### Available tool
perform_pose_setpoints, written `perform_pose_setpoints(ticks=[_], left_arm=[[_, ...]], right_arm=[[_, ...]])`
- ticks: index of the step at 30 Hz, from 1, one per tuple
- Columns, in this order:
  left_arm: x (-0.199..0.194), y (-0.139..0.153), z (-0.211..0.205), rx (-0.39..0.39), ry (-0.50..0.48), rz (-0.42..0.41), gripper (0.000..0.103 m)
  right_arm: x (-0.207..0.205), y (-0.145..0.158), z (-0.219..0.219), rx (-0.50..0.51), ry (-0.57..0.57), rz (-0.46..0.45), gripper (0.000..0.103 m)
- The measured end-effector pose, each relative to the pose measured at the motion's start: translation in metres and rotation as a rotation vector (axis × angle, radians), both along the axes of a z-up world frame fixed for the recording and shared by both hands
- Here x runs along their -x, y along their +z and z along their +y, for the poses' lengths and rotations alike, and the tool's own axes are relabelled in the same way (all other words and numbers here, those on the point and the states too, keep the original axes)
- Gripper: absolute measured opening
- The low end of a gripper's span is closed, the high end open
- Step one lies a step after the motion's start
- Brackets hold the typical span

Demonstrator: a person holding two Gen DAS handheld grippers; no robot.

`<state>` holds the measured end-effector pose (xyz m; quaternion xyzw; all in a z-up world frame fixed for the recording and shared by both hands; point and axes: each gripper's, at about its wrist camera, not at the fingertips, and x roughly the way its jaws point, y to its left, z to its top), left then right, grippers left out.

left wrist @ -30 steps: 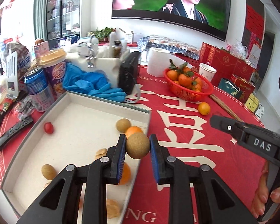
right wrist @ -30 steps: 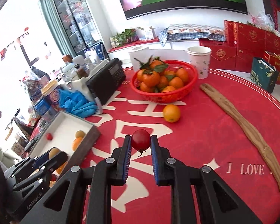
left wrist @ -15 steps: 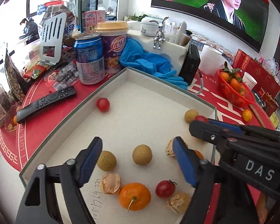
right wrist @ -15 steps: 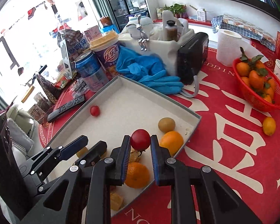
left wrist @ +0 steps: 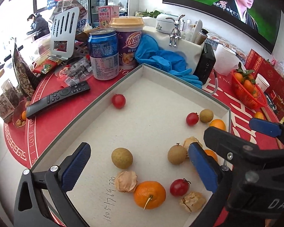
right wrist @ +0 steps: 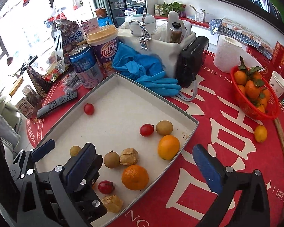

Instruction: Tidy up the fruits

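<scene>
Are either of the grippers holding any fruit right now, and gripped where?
Nothing is held. The left gripper and the right gripper have just opened wide above the tray, fingers empty.

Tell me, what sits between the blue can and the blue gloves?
A purple milk tea cup with a tan lid stands between the blue can and the blue gloves, clearest in the right wrist view.

Right claw (right wrist: 145, 167) just opened, empty, above tray (right wrist: 187, 138).

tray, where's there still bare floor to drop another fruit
Bare: the tray middle and far corner, between the lone cherry tomato and the wall by the blue gloves. Crowded: the near end, where tangerine, longans and husked physalis cluster.
</scene>
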<state>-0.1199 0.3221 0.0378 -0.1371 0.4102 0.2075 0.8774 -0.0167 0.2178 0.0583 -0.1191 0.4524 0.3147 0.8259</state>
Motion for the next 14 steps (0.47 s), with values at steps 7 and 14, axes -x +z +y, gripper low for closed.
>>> perform_pose_setpoints(ticks=[7, 14], left_arm=[[-0.0024, -0.0036, 0.0010, 0.011, 0.009, 0.014, 0.103], [-0.0008, 0.0014, -0.0063, -0.039, -0.019, -0.010, 0.103]], right_arm=[[0.0022, -0.0061, 0.0011, 0.065, -0.006, -0.002, 0.103], [0.0006, -0.0058, -0.0004, 0.079, -0.011, -0.002, 0.103]])
